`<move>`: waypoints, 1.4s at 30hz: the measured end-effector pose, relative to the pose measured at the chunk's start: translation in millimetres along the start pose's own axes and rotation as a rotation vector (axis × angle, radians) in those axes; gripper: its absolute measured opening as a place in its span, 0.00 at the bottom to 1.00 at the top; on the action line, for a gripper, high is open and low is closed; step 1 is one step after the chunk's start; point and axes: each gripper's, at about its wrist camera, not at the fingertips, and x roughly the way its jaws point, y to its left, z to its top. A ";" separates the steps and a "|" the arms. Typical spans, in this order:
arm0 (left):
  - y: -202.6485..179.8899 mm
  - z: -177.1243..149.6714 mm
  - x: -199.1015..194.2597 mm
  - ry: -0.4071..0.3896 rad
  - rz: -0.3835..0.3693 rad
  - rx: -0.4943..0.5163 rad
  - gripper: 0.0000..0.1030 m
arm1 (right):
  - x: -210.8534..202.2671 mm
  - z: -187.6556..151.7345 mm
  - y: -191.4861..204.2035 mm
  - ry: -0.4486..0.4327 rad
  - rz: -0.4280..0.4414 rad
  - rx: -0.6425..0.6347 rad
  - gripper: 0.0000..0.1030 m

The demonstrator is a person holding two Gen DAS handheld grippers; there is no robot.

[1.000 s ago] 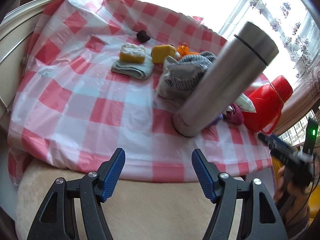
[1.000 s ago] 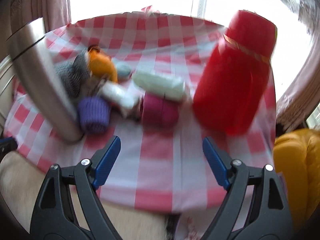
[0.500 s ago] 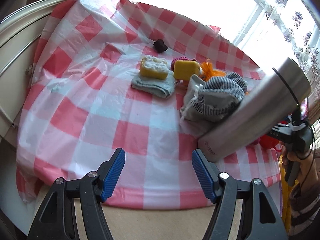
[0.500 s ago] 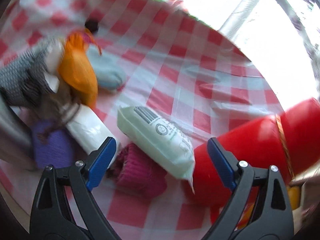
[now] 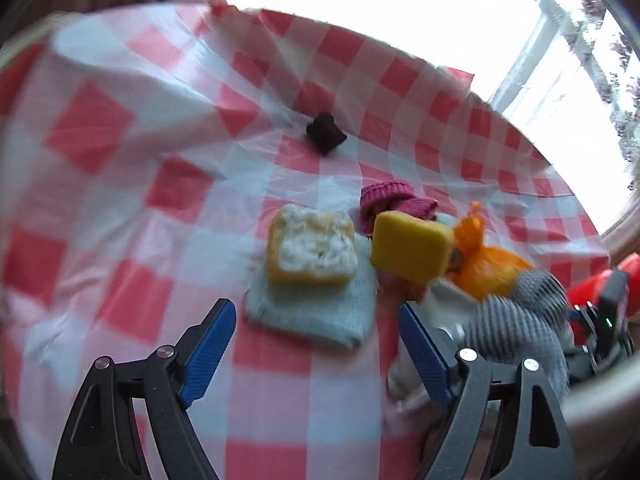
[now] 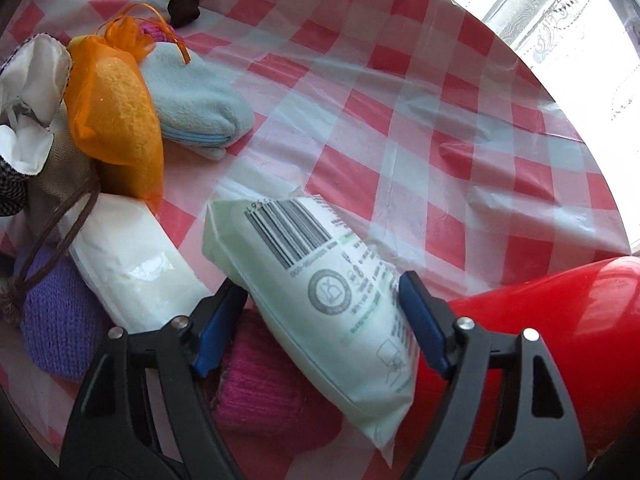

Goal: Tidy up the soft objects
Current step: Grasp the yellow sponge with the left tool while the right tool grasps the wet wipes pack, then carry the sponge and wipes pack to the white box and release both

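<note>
My left gripper (image 5: 316, 344) is open just short of a folded pale blue cloth (image 5: 312, 312) with a yellow-and-white sponge (image 5: 312, 248) on top. A yellow sponge (image 5: 408, 250), a pink knit roll (image 5: 394, 200), an orange mesh bag (image 5: 484, 268) and a grey striped cloth (image 5: 516, 320) lie to its right. My right gripper (image 6: 324, 320) is open with its fingers on either side of a pale green tissue pack (image 6: 320, 280), which lies on a pink knit roll (image 6: 260, 384). A white pack (image 6: 128, 256), purple knit (image 6: 52, 320), orange bag (image 6: 116, 112) and blue sock (image 6: 192, 100) lie to the left.
A red-and-white checked cloth (image 6: 420, 128) covers the round table. A red flask (image 6: 560, 340) lies right beside the right gripper. A small dark object (image 5: 325, 134) sits farther back. A window is behind the table.
Both grippers have moved forward over the table. The left closed in on the cloth and sponge; the steel flask left its view. The right came around the green tissue pack.
</note>
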 end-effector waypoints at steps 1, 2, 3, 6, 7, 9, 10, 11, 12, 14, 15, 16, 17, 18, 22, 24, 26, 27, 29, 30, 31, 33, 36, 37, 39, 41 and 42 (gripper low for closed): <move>-1.6 5.7 11.2 0.019 -0.003 -0.002 0.82 | -0.9 -0.5 -0.6 -0.005 0.001 0.007 0.71; -3.0 10.6 21.3 0.032 0.006 -0.004 0.82 | -2.3 -1.6 -1.4 -0.012 0.002 0.011 0.70; -4.3 16.0 32.6 0.046 0.021 -0.007 0.82 | -4.0 -3.2 -1.6 -0.023 0.002 0.012 0.68; -9.1 23.3 48.1 0.052 0.059 0.006 0.82 | -10.3 -8.4 -4.9 -0.054 0.016 0.045 0.66; -12.5 25.0 52.9 0.056 0.072 0.027 0.82 | -13.5 -10.0 -6.8 -0.066 0.021 0.063 0.65; -16.4 25.5 59.9 0.067 0.100 0.051 0.73 | -21.8 -12.9 -10.5 -0.091 0.035 0.099 0.62; -17.1 25.6 62.2 0.066 0.112 0.056 0.62 | -25.7 -13.9 -11.9 -0.100 0.038 0.116 0.60; -17.7 25.8 63.7 0.068 0.114 0.059 0.62 | -29.6 -15.0 -13.1 -0.110 0.039 0.130 0.59; -18.2 24.5 62.5 0.058 0.114 0.061 0.61 | -35.2 -16.6 -14.6 -0.125 0.044 0.148 0.57; -18.2 22.7 58.3 0.043 0.118 0.068 0.59 | -45.3 -20.3 -16.3 -0.150 0.051 0.183 0.55; -18.4 20.4 54.5 0.030 0.122 0.071 0.58 | -50.6 -22.8 -15.9 -0.161 0.055 0.195 0.55; -18.1 18.4 50.3 0.016 0.126 0.070 0.58 | -55.5 -25.3 -14.7 -0.171 0.058 0.203 0.55; -17.6 17.9 47.6 0.008 0.127 0.066 0.57 | -60.3 -28.0 -13.4 -0.181 0.059 0.212 0.55; -16.5 17.2 43.8 -0.001 0.124 0.059 0.57 | -65.5 -31.1 -11.7 -0.190 0.059 0.222 0.54; -13.6 8.4 24.5 -0.039 0.113 0.032 0.57 | -84.4 -44.6 -5.8 -0.215 0.052 0.261 0.54; -12.6 1.8 11.5 -0.066 0.120 0.023 0.56 | -94.2 -51.7 -2.1 -0.226 0.051 0.283 0.54; -11.1 -4.2 0.0 -0.089 0.122 0.012 0.56 | -102.9 -59.4 1.3 -0.235 0.055 0.307 0.54; -9.6 -8.4 -6.9 -0.101 0.122 0.002 0.56 | -107.4 -63.6 3.6 -0.239 0.053 0.318 0.54; -7.8 -16.9 -18.0 -0.117 0.120 -0.010 0.56 | -114.5 -71.3 7.7 -0.244 0.057 0.332 0.54; -7.5 -22.1 -23.7 -0.123 0.120 -0.013 0.56 | -118.5 -75.4 9.8 -0.246 0.058 0.340 0.52; -8.3 -27.1 -28.0 -0.130 0.122 -0.015 0.56 | -122.4 -79.5 12.2 -0.246 0.056 0.346 0.51; -9.1 -38.6 -37.7 -0.141 0.123 -0.017 0.56 | -128.9 -86.9 16.3 -0.251 0.058 0.354 0.51; -12.2 -57.3 -48.0 -0.143 0.119 -0.021 0.56 | -137.1 -98.3 23.5 -0.255 0.063 0.357 0.51; -14.3 -63.4 -50.2 -0.142 0.115 -0.020 0.56 | -138.6 -101.4 24.4 -0.255 0.066 0.359 0.50; -17.3 -76.3 -55.6 -0.137 0.101 -0.024 0.56 | -142.6 -109.4 27.6 -0.255 0.074 0.367 0.50; -20.6 -88.0 -62.4 -0.134 0.089 -0.026 0.56 | -147.1 -118.5 32.1 -0.254 0.078 0.373 0.50; -23.4 -95.4 -67.2 -0.135 0.083 -0.023 0.56 | -149.1 -122.6 34.4 -0.253 0.083 0.375 0.50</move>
